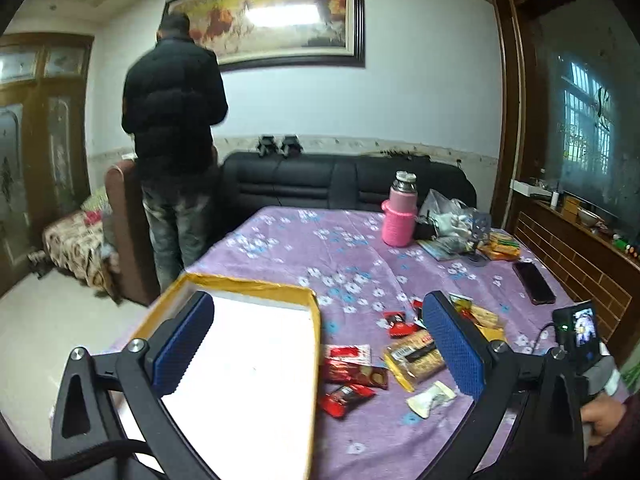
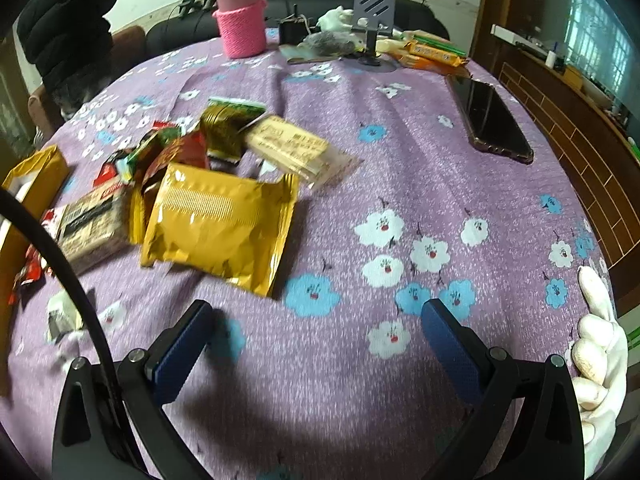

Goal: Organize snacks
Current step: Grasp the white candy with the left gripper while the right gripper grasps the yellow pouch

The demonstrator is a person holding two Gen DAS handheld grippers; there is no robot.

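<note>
A yellow-rimmed cardboard box (image 1: 256,364) with a white inside lies at the table's near left; its corner shows in the right wrist view (image 2: 36,178). Loose snack packets lie right of it: red ones (image 1: 348,394), a brown cracker pack (image 1: 416,358), a white one (image 1: 430,398). My left gripper (image 1: 320,344) is open and empty, its left finger over the box. In the right wrist view a gold packet (image 2: 220,226) lies by a cracker pack (image 2: 90,226), a clear biscuit pack (image 2: 292,148) and a green-gold one (image 2: 228,124). My right gripper (image 2: 318,344) is open and empty, above bare cloth.
The table wears a purple flowered cloth (image 2: 400,184). A pink-sleeved flask (image 1: 398,212), a plastic bag (image 1: 448,216), orange packets (image 2: 434,54), a phone stand (image 2: 372,20) and a dark phone (image 2: 494,120) lie at the far right. A person (image 1: 172,140) stands beyond the table's left, by a black sofa (image 1: 340,180).
</note>
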